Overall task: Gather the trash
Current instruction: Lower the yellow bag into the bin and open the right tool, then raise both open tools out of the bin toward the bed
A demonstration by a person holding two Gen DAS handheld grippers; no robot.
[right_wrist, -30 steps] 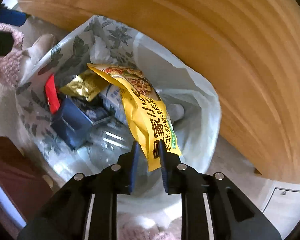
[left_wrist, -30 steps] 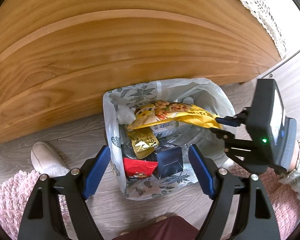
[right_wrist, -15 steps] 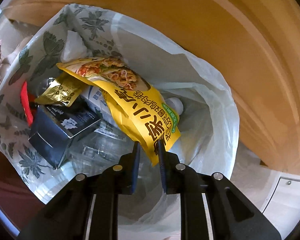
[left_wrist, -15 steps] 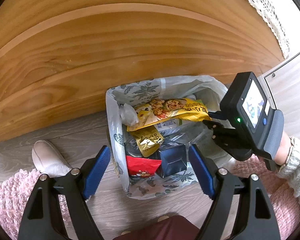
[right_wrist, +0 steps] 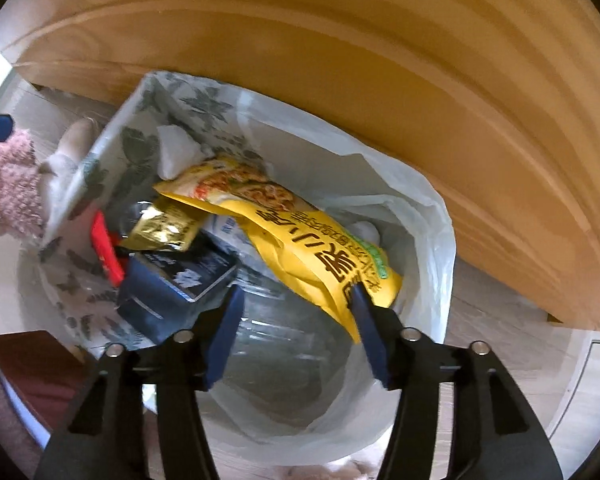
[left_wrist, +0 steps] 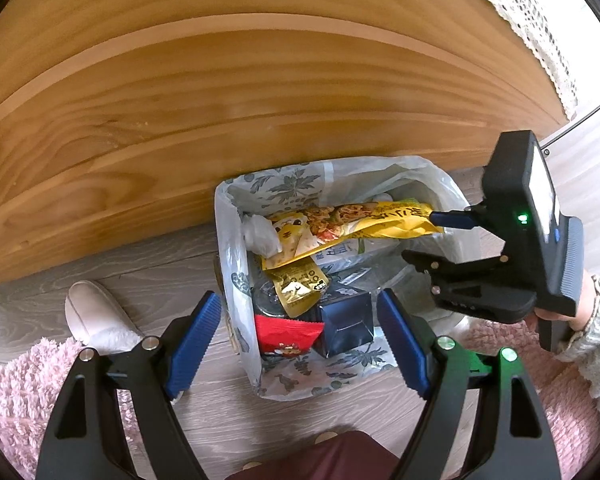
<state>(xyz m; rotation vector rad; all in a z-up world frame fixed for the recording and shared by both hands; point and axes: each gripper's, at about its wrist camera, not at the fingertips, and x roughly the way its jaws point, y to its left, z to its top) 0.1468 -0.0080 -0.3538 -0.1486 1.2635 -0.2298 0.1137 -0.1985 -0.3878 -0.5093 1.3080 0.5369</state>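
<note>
Both wrist views look steeply down past their jaws into the lined trash bin (left_wrist: 236, 280), the right closer in; both share the yellow packet (right_wrist: 300, 248).

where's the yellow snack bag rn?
In the lined bin, on top: the yellow snack bag lies over the gold sachet and dark box, one end against the right tongs.

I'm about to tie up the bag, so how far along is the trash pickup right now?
Done: the lined bin already holds a red packet, a dark blue box and a gold sachet. In hand: the right gripper has just been opening over the bin, and the yellow snack bag lies on the pile, one end against one finger. The left gripper hangs open and empty. No other loose trash is in view.
</note>
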